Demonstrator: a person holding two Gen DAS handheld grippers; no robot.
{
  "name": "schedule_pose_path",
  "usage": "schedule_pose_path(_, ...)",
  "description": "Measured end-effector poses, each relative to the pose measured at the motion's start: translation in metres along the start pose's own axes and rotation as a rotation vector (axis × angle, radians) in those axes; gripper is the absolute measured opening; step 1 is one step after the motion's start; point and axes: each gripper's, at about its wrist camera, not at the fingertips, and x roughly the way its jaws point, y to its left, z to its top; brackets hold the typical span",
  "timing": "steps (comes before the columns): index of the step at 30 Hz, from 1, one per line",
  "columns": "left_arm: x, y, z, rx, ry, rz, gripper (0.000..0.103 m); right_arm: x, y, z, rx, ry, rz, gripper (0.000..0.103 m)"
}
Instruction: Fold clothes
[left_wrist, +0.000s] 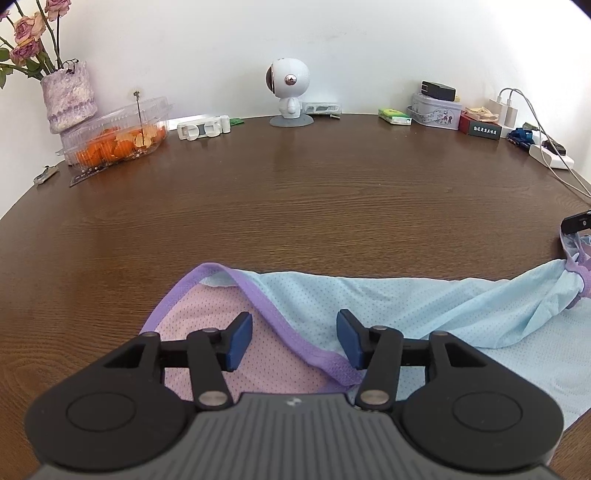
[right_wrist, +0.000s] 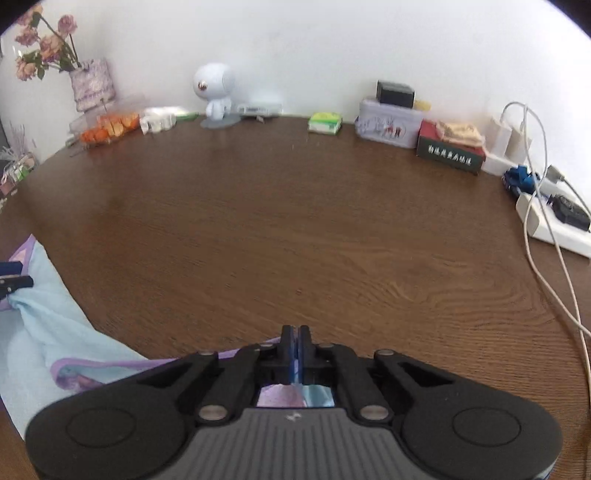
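Left tool (left_wrist: 294, 341): its blue pads (left_wrist: 240, 341) stand wide apart, hovering just above the garment and straddling the purple trim; nothing is pinched between them. Whether the pads touch the fabric cannot be told. It looks poised to take a hold on this end, or has let go of it.

Right tool (right_wrist: 296, 352): fingers pressed together on a bunched edge of the garment; purple and light blue cloth shows in the gap behind the closed fingers. In the left wrist view it appears only as a dark tip at the far right edge, with the cloth gathered into a knot there.

Garment (left_wrist: 399, 314): a light blue mesh piece with a pink panel and purple trim (left_wrist: 269, 314), lying on the near part of the surface. It stretches sideways between the two tools; the right end is drawn up into folds by the grip, likely to pull the cloth taut or carry that end over for a fold.

Surface (left_wrist: 295, 206): dark wood grain, bare across its middle beyond the garment.

Far edge, by the wall: a vase of dried roses (left_wrist: 68, 98), a clear box of oranges (left_wrist: 118, 129), a white robot figure (left_wrist: 290, 92), a tin (left_wrist: 436, 109) and a power strip with cables (right_wrist: 554, 221), all well apart from the garment, so they should not hinder folding.
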Motion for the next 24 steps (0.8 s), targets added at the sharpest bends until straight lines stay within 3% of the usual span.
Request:
schedule_pose_path(4,0.001,0.003,0.000,-0.009,0.001,-0.008,0.056,-0.072,0.011,-0.013,-0.040,-0.224,-0.064,0.001)
schedule_pose_path(6,0.001,0.005,0.000,-0.015,0.002,-0.008,0.058,-0.110,0.014,-0.038,-0.050,-0.326,-0.074,0.001)
schedule_pose_path(8,0.002,0.005,0.001,-0.019,0.004,-0.009,0.059,-0.129,0.023,-0.071,-0.078,-0.362,-0.103,0.001)
schedule_pose_path(10,0.002,0.007,0.001,-0.023,0.006,-0.013,0.059,-0.125,0.032,-0.101,-0.094,-0.314,-0.172,0.001)
schedule_pose_path(15,0.000,0.010,0.000,-0.028,0.014,-0.017,0.061,-0.112,0.027,-0.140,0.002,-0.208,-0.174,0.001)
schedule_pose_path(17,-0.002,0.010,-0.001,-0.029,0.019,-0.017,0.061,-0.115,0.028,-0.142,0.011,-0.193,-0.154,0.004)
schedule_pose_path(20,-0.006,0.009,-0.001,-0.028,0.030,-0.023,0.061,-0.128,0.032,-0.131,0.038,-0.256,-0.061,0.016)
schedule_pose_path(22,-0.008,0.007,0.007,-0.019,0.031,-0.034,0.061,-0.132,0.035,-0.115,0.046,-0.311,0.010,0.032)
schedule_pose_path(24,-0.011,0.002,0.019,-0.003,-0.006,-0.020,0.062,-0.116,0.041,-0.094,0.031,-0.321,-0.050,0.032)
